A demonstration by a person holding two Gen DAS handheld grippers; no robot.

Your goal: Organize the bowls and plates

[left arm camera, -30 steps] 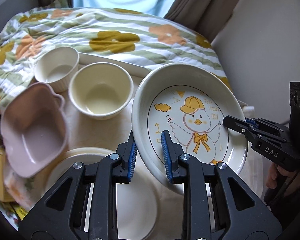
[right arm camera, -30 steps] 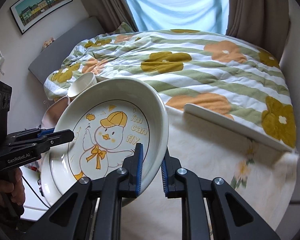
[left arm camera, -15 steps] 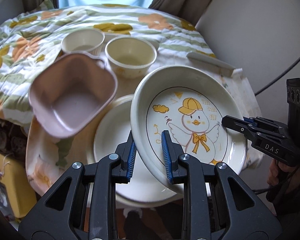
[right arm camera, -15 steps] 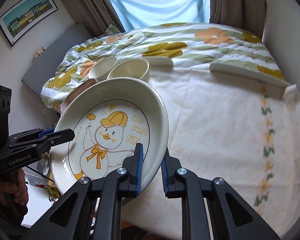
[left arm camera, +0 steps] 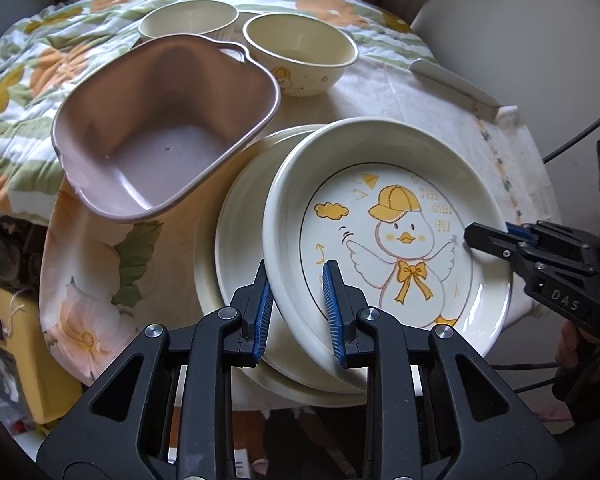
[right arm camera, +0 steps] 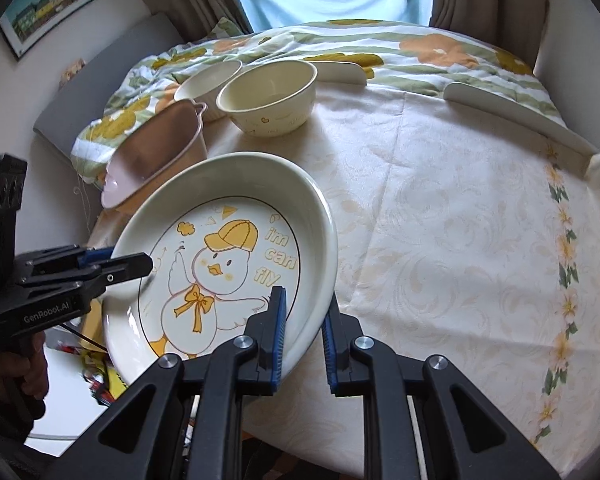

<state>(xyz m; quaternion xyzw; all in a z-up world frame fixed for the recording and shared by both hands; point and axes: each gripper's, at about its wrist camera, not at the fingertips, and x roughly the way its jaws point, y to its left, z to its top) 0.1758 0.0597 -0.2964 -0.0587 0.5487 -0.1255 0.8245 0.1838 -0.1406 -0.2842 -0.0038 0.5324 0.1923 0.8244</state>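
A cream deep plate with a yellow-capped duck (left arm camera: 392, 236) (right arm camera: 228, 256) hangs tilted between both grippers. My left gripper (left arm camera: 298, 312) (right arm camera: 140, 261) is shut on its near-left rim; my right gripper (right arm camera: 304, 336) (left arm camera: 476, 236) is shut on the opposite rim. Under it lies a plain cream plate (left arm camera: 236, 240) on the table, partly hidden by the duck plate. A pink squarish bowl (left arm camera: 160, 128) (right arm camera: 160, 152) sits to the left, its edge over the plain plate. Behind it stand a cream duck bowl (left arm camera: 300, 52) (right arm camera: 268, 96) and a ribbed cream ramekin (left arm camera: 188, 20) (right arm camera: 208, 80).
The round table (right arm camera: 440, 220) wears a pale floral cloth, bare on its right half. A flowered quilt (right arm camera: 380, 48) covers the bed behind, with white rails (right arm camera: 520, 120) at the table's far edge. A person's hand (right arm camera: 20, 372) holds the left gripper's handle.
Both grippers carried the duck plate toward the near-left of the table and lower, so it now hangs over the plain plate. The bowls now appear farther back.
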